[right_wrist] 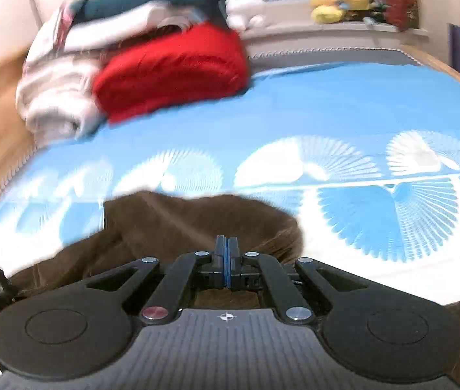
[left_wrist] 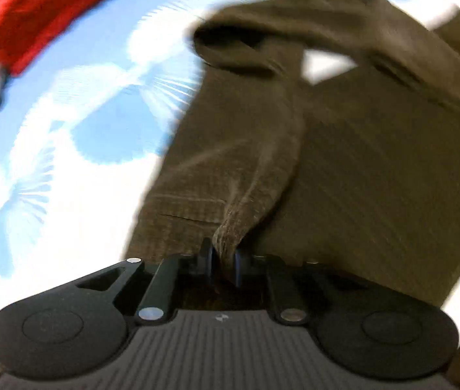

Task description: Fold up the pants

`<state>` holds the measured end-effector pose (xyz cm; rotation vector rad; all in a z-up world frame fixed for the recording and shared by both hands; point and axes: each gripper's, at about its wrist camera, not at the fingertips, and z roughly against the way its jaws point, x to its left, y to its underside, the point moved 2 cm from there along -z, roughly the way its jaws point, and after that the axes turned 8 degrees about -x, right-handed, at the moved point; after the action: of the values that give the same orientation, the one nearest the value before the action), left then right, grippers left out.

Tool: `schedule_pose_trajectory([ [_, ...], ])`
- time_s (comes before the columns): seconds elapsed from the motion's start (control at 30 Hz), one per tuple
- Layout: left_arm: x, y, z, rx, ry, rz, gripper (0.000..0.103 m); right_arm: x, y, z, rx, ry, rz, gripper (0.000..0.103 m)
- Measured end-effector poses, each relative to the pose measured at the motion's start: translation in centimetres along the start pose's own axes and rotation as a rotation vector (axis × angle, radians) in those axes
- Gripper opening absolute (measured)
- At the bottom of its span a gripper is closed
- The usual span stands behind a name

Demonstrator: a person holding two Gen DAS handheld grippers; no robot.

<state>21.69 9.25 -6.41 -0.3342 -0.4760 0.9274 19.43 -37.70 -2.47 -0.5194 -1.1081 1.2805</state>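
Brown pants [left_wrist: 343,169] lie spread on a blue and white patterned bed sheet [left_wrist: 83,113], with one part raised and draped across the top of the left wrist view. My left gripper [left_wrist: 222,253] is shut on a pinched ridge of the brown cloth, which rises between its pads. In the right wrist view the pants [right_wrist: 181,221] lie bunched just below and ahead of my right gripper [right_wrist: 226,243]. Its blue pads are pressed together, and no cloth shows between them. Both views are blurred.
A folded red garment [right_wrist: 171,68] and a heap of white and pink clothes [right_wrist: 57,97] sit at the bed's far left corner. Yellow plush toys [right_wrist: 337,0] rest on a shelf behind the bed. The sheet [right_wrist: 327,113] stretches to the right.
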Motion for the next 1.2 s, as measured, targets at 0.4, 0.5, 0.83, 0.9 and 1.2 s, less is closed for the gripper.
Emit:
schedule_pose_trajectory([
  [0.4,9.1,-2.1,0.3,-0.109,-0.288,0.406,0.015,10.6,11.7,-4.6,0.378,-0.116,0.625,0.053],
  [0.5,9.1,-1.6,0.0,-0.108,-0.299,0.403,0.016,11.4,14.5,-5.6,0.447,-0.094,0.763,0.059],
  [0.83,10.6,-0.8,-0.7,-0.093,-0.365,0.463,0.054,13.0,15.6,-4.9,0.427,-0.106,0.852,0.057],
  [0.9,11.5,-0.5,-0.7,-0.093,-0.414,0.510,0.057,13.0,15.6,-5.4,0.440,-0.116,0.861,0.058],
  [1.2,13.7,-0.7,-0.3,-0.085,-0.517,0.643,0.056,11.8,13.1,-5.3,0.428,-0.134,0.798,0.007],
])
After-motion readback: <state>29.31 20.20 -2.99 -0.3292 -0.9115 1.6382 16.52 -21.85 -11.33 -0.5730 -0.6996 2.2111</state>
